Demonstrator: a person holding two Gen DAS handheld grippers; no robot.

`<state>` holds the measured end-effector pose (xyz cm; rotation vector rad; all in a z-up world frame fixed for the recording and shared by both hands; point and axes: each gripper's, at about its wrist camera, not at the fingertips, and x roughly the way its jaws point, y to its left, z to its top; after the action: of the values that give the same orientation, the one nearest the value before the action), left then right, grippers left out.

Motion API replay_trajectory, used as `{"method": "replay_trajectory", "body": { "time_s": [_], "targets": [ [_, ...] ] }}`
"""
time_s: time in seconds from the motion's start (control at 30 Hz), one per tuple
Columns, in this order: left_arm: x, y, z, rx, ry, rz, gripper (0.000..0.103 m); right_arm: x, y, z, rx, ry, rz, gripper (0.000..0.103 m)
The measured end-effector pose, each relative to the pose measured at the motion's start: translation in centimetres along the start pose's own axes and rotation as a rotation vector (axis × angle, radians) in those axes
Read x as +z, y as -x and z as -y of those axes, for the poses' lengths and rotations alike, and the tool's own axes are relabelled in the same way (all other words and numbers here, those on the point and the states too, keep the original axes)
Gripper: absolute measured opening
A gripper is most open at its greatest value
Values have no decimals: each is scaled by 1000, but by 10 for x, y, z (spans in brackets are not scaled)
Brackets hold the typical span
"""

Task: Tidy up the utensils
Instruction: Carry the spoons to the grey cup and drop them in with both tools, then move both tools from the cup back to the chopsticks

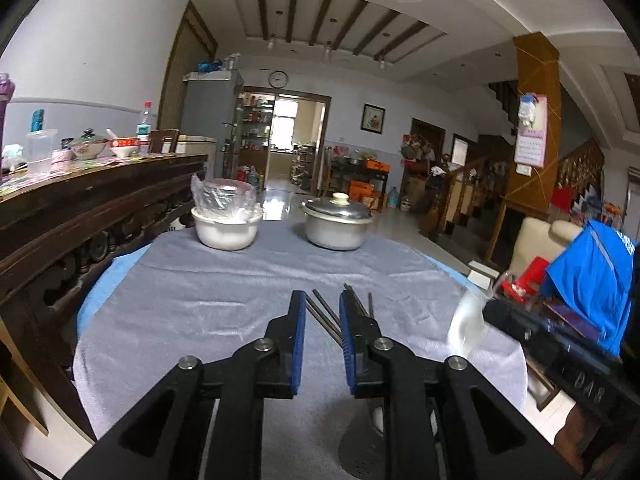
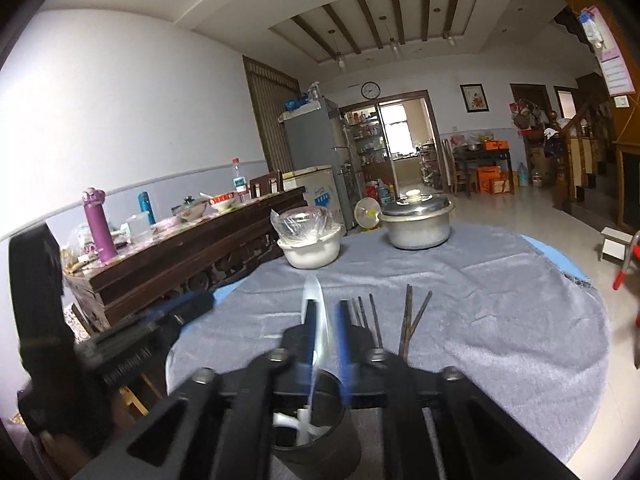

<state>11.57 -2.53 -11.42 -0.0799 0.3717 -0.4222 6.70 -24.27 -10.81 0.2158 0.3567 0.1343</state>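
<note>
Partial white lettering, seemingly ending in "AI", is seen in the right wrist view on the black body of the left gripper (image 2: 188, 306); no other writing can be read clearly. The left gripper (image 1: 322, 320) is held low and level over the grey cloth (image 1: 224, 288), its blue-padded jaws parted with nothing between them. Dark chopsticks (image 1: 326, 316) lie on the cloth just beyond and below its tips. The right gripper (image 2: 325, 320) is closed on a white spoon (image 2: 314, 300), which is held directly above a dark cylindrical holder (image 2: 316, 436) containing other white utensils. More chopsticks (image 2: 412, 324) lie just right of its tips. A white basin (image 2: 310, 248) and a lidded metal pot (image 2: 418, 220) stand far ahead.
</note>
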Motion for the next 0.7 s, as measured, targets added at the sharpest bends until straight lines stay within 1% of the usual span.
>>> {"method": "replay_trajectory", "body": {
  "time_s": [0.03,0.1,0.17,0.27,0.3,0.33,0.43,0.53,0.6,0.67,0.7],
  "targets": [
    [1,0,-2,8,5,1,24,-1,-1,0,-4,5,0,29],
    [4,0,-9,27,16,6,25,-1,0,0,0,5,-1,30],
    [5,-3,-14,36,27,-9,27,0,1,2,-12,5,13,30],
    [7,-14,-23,47,46,-52,41,6,-2,19,-30,-57,6,30],
    [7,-18,-25,44,52,-67,51,7,-5,27,-40,-86,-3,30],
    [9,-24,-29,36,63,-89,55,8,-8,36,-50,-119,-15,30],
    [13,-45,-36,21,73,-149,57,10,-25,67,-88,-210,-87,29],
    [18,-80,-46,-16,102,-240,57,9,-41,89,-117,-250,-158,29],
    [20,-113,-52,-43,135,-317,57,6,-56,106,-112,-295,-210,29],
    [18,-146,-56,-45,156,-396,57,2,-70,118,-111,-332,-250,29],
    [16,-162,-57,-42,171,-421,57,1,-76,123,-103,-344,-266,29]
  ]
}}
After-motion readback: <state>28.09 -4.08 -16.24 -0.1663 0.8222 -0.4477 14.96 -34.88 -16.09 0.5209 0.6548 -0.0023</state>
